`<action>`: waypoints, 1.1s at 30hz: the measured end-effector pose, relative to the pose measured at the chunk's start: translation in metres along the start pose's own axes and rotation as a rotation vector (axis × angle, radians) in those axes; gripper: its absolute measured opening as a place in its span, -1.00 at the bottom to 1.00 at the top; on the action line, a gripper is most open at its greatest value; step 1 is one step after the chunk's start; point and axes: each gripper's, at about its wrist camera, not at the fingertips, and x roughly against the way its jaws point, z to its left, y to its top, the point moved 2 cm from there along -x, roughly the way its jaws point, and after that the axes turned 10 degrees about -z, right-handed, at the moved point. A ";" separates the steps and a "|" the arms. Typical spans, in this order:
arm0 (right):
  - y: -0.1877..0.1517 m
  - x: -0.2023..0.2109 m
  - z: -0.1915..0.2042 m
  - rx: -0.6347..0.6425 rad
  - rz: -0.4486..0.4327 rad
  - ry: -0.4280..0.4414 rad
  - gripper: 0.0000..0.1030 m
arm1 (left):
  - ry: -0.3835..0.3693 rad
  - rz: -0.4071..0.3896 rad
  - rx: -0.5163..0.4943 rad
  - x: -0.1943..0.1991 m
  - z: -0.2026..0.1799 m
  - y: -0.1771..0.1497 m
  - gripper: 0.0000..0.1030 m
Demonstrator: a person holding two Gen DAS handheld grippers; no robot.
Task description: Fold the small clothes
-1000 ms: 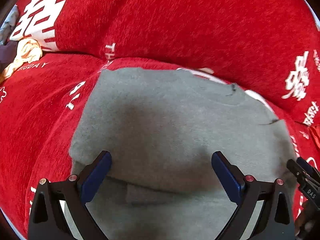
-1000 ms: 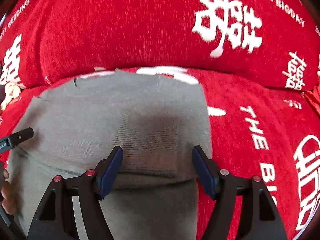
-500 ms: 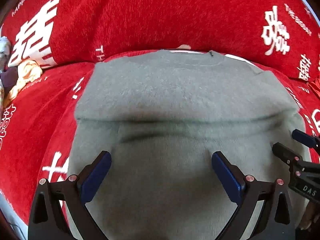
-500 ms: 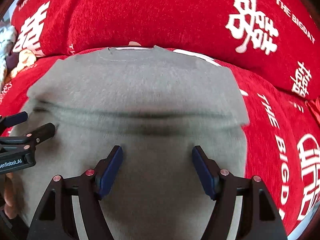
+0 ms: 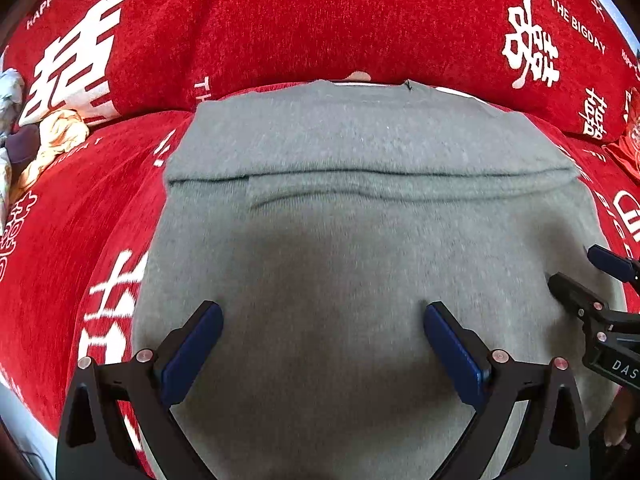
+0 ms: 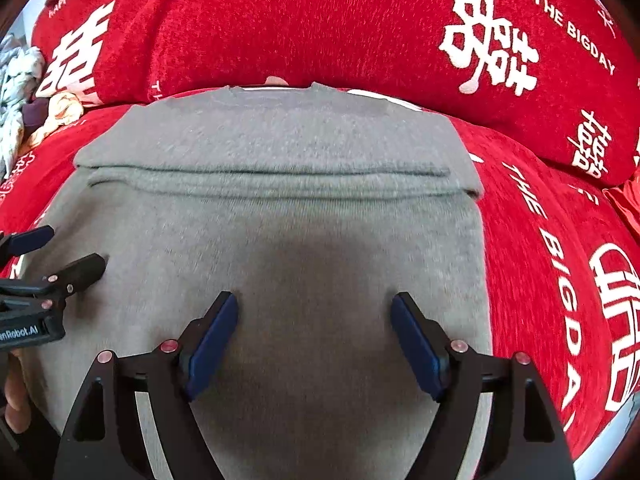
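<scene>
A grey knit sweater point(image 5: 360, 232) lies flat on the red couch seat, neckline at the far edge against the backrest; a horizontal fold line crosses its upper part. It also shows in the right wrist view point(image 6: 280, 232). My left gripper point(image 5: 320, 320) is open and empty above the sweater's lower left part. My right gripper point(image 6: 314, 312) is open and empty above its lower right part. Each gripper shows at the edge of the other's view: the right one point(image 5: 580, 276) and the left one point(image 6: 60, 252).
The red couch cover point(image 5: 80, 208) with white characters and lettering runs under and behind the sweater. A heap of other clothes point(image 5: 52, 136) lies at the far left, also in the right wrist view point(image 6: 24, 92). The seat's front edge point(image 6: 612, 436) is at lower right.
Both grippers have pulled back toward the near edge and risen; the sweater, seen close with a folded flap one second ago, now lies spread out with the fold line farther away.
</scene>
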 end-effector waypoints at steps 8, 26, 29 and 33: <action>-0.033 0.032 0.001 0.050 -0.033 0.025 0.59 | -0.021 0.009 -0.024 0.031 0.003 -0.035 0.98; -0.080 0.088 0.042 0.294 -0.091 0.122 0.75 | -0.020 0.008 -0.151 0.072 -0.033 -0.095 0.98; -0.091 0.078 0.050 0.345 -0.056 0.109 0.75 | -0.037 0.032 -0.094 0.071 -0.017 -0.098 0.98; -0.100 0.076 0.027 0.310 -0.038 0.105 0.75 | -0.025 0.034 -0.049 0.073 0.005 -0.105 0.99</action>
